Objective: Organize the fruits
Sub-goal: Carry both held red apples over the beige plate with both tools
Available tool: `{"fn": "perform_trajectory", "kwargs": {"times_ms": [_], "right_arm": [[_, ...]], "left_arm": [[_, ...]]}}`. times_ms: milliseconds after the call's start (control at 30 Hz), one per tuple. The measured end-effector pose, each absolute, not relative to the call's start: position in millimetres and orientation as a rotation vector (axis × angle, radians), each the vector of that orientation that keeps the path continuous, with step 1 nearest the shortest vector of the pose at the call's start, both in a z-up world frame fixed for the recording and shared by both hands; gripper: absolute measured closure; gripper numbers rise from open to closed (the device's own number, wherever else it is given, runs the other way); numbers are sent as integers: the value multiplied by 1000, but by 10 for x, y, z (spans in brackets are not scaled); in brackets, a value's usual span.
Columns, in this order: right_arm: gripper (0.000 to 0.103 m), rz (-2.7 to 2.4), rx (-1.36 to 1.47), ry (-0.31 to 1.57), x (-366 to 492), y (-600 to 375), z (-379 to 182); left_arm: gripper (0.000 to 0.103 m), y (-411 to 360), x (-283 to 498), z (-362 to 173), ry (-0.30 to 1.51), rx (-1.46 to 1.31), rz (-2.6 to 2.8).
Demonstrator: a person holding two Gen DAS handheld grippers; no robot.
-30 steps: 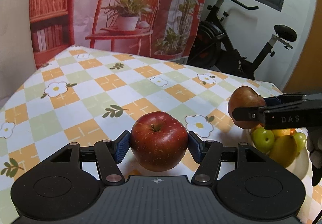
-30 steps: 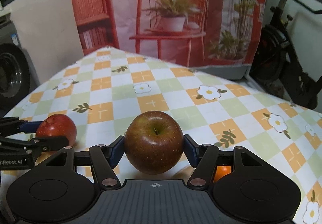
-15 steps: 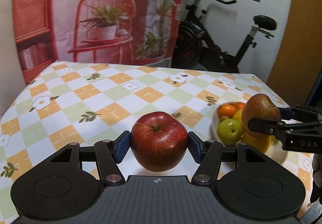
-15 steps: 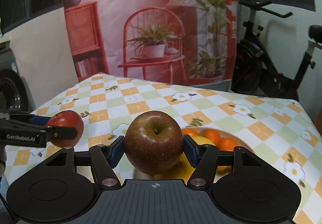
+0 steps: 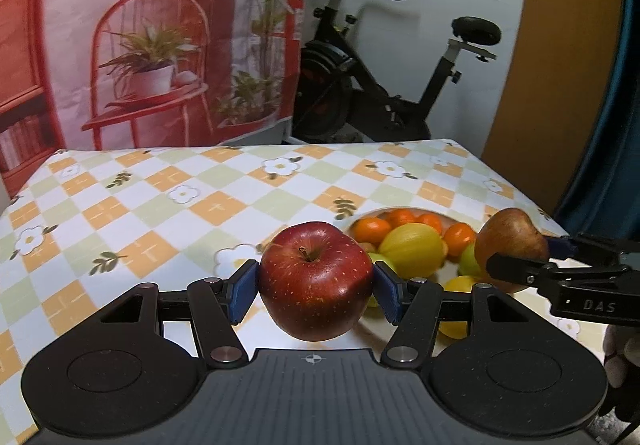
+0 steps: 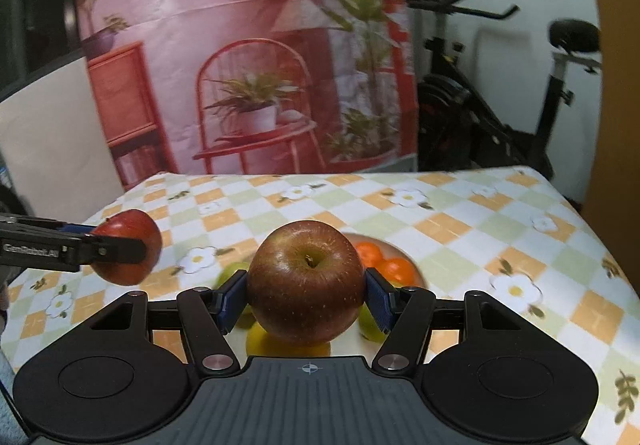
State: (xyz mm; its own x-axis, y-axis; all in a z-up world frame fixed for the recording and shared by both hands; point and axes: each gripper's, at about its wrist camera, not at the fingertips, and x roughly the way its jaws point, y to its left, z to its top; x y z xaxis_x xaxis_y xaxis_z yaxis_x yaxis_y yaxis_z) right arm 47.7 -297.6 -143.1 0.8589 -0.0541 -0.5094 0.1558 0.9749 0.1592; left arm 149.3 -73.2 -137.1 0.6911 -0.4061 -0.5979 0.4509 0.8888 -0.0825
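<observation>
My left gripper [image 5: 316,291] is shut on a bright red apple [image 5: 316,279], held above the tablecloth just left of a white fruit plate [image 5: 382,331]. My right gripper [image 6: 306,295] is shut on a duller red-brown apple [image 6: 306,281], hanging over that plate [image 6: 412,265]. The plate holds several oranges [image 5: 404,223], a yellow fruit [image 5: 412,251] and green fruits. Each gripper appears in the other's view: the right one with its brown apple [image 5: 510,241] at the right, the left one with its red apple [image 6: 128,245] at the left.
A table with a checked flower-print cloth [image 5: 180,205] spreads away from both grippers. Beyond its far edge hang a red printed backdrop [image 5: 160,45] and stands a black exercise bike [image 5: 380,85]. An orange wall panel [image 5: 560,45] is at the right.
Both grippers have swung to the right across the table with their apples held. The fruit plate has come from the right edge to near the middle of both views.
</observation>
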Motion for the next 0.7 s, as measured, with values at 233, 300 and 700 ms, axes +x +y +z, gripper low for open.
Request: {"fn": "perform_trajectory", "kwargs": {"times_ms": [233,300,700], "right_arm": [[45,-141,215,513,394,-3139,-1493],[45,-150,219,510,393,-3185,-1489],[45,-179,262,500,380,-3484,-1476]], "left_arm": [[39,-985,1563,-1472,675,103,-538],[39,-1059,1589,-1540,694,110,-557],[39,-1310,1594,-1765,748,159,-644]]}}
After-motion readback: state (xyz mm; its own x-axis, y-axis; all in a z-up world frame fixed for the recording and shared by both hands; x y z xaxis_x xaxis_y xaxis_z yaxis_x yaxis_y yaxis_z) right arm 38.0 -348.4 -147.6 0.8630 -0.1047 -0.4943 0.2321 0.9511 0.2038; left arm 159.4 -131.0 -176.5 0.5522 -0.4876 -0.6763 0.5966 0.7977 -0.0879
